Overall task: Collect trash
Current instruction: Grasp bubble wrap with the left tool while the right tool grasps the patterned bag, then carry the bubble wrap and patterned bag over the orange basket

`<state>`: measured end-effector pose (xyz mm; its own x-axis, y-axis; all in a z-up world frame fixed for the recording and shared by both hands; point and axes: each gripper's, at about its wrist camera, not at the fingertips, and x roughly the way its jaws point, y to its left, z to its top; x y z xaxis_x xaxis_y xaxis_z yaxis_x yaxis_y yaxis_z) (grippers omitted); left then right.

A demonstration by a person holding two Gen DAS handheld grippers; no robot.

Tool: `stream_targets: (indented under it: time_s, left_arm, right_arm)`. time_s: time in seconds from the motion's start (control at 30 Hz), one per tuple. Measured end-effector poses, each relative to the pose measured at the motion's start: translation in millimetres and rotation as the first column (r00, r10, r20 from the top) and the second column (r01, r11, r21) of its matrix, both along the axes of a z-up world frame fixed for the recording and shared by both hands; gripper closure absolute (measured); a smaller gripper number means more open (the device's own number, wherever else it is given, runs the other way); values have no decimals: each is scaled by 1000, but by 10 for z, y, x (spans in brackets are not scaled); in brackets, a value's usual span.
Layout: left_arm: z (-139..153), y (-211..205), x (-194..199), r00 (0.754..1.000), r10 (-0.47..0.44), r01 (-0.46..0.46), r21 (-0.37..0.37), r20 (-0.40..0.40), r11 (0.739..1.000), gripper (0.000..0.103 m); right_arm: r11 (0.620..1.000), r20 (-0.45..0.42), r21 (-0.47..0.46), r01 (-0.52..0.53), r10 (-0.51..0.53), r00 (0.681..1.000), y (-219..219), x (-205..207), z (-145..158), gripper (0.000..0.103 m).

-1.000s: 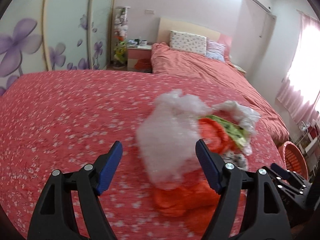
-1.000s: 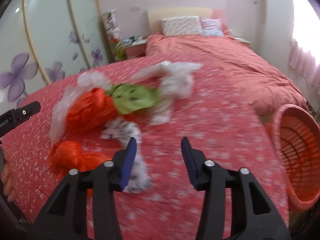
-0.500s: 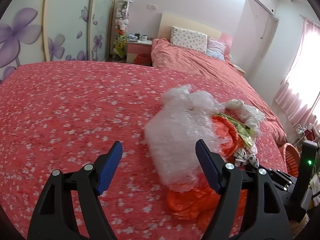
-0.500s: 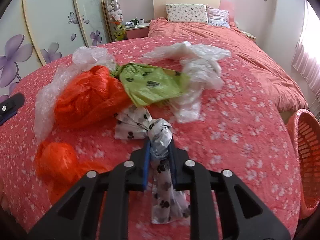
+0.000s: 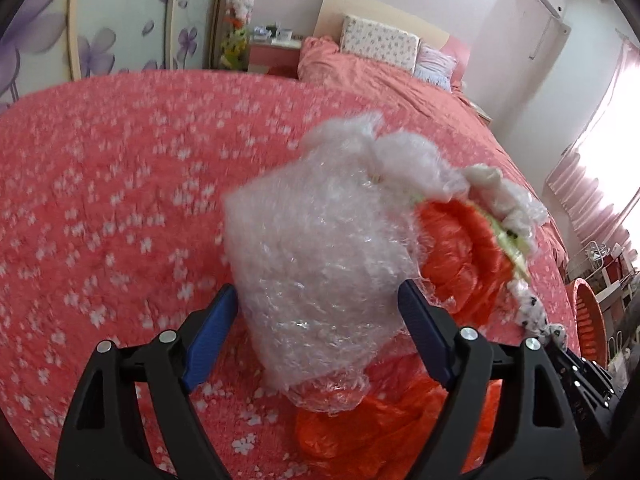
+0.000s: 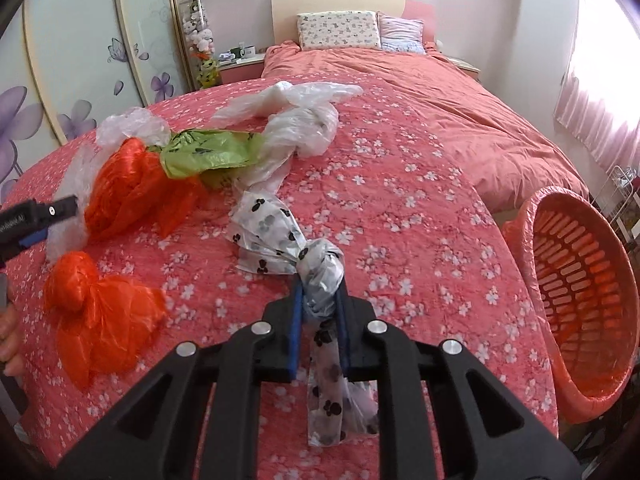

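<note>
A clump of clear bubble wrap (image 5: 320,240) lies on the red flowered bedspread (image 5: 100,200). My left gripper (image 5: 317,292) straddles its near end, the blue pads at either side; the jaws are opening and I see no squeeze on the wrap. Beside the wrap are an orange bag (image 5: 460,248) and a second one (image 5: 380,420). My right gripper (image 6: 320,286) is shut on the knot of a white paw-print bag (image 6: 264,240), whose tail hangs below the pads. A green bag (image 6: 208,152) and a clear white bag (image 6: 300,120) lie further back.
An orange slatted basket (image 6: 580,280) stands off the bed's right edge, tipped toward me. Behind are a second bed with pillows (image 6: 340,30), a nightstand and floral wardrobe doors. A person's hand (image 6: 8,336) shows at the left edge.
My right gripper went from open beside the paw-print bag to shut on its knot. My left gripper dropped lower and closer, so the bubble wrap now fills the gap between its pads.
</note>
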<state>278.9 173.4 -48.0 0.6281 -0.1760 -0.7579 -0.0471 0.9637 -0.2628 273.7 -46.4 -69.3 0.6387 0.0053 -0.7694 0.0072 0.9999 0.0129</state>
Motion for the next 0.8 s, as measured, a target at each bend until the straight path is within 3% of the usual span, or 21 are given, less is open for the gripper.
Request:
stream_targets:
  time_s: [0.07,0.13,0.23,0.43,0.8]
  left_arm:
    - [-22,31,-38,1000,4,-4,0,6,1000,34]
    - [-21,45,-55,1000,-7,7,-8,6,1000,56]
    - [17,118,-103,1000,4,-4,-13,21,1000,71]
    - [148,250,-194,998,34,-35,20,58,999,78]
    - [542,108,-388,991,28,-35,48,133,998,78]
  right_arm:
    - [1000,1,-2,-3,3,1000,5,-14,-8,87]
    - [1000,2,-3,-5,5,1000,1,-41,-23,87]
    - [1000,9,1,-6,6,1000,13,-62,-1,87]
    - [1000,38,-2,-1,1,999,-7,-143,112,87]
    - [1000,94,14,28,-29,995,-154,-332,351,87]
